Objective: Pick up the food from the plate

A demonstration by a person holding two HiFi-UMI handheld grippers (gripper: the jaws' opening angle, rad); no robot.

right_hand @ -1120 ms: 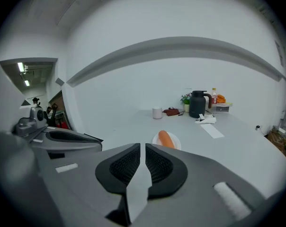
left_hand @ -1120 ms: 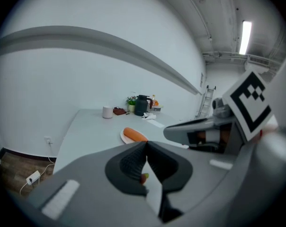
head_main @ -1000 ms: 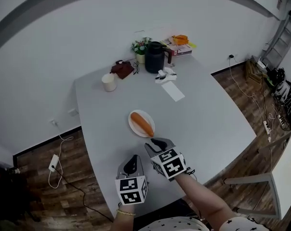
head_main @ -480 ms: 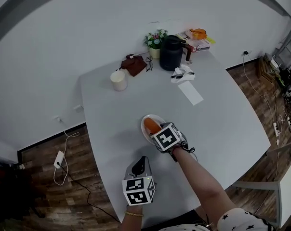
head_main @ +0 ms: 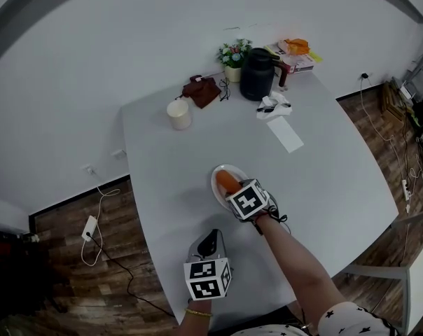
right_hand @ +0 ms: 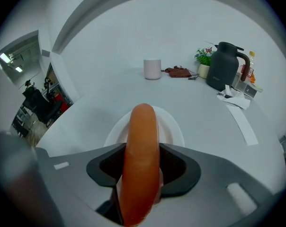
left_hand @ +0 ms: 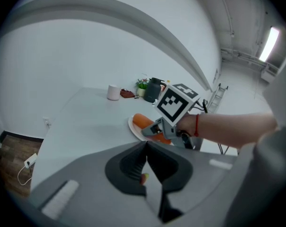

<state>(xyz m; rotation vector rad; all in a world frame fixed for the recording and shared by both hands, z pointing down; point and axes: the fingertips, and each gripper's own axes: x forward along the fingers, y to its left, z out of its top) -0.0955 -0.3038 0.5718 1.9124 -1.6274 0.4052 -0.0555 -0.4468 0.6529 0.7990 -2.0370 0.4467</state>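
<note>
Since a second ago the right tool [head_main: 234,190] has gone forward from the near edge of the desk [head_main: 323,166] to the plate [head_main: 216,185]. In the last half second it has hardly shifted. The left tool [head_main: 210,243] has kept its station by the near edge.

Left tool: jaws together in its own view, nothing between them. It is held low over bare desk, near the plate but apart from it, pointing towards it and taking no part in the grasp.

Sausage [right_hand: 142,141]: lies on the white plate at mid-desk, partly covered by the right tool in the head view. Its long axis runs straight out from the right tool, in line with the reach. The near end sits deep in the throat of the jaws and the far end extends over the middle of the plate.

Right tool: jaws closed on the sausage, one against each long side, across its width. Whether the sausage is clear of the plate cannot be told.

Judgement: the grasp appears made. The coming move should be a straight lift, and the right hand is the only one placed for it.
</note>
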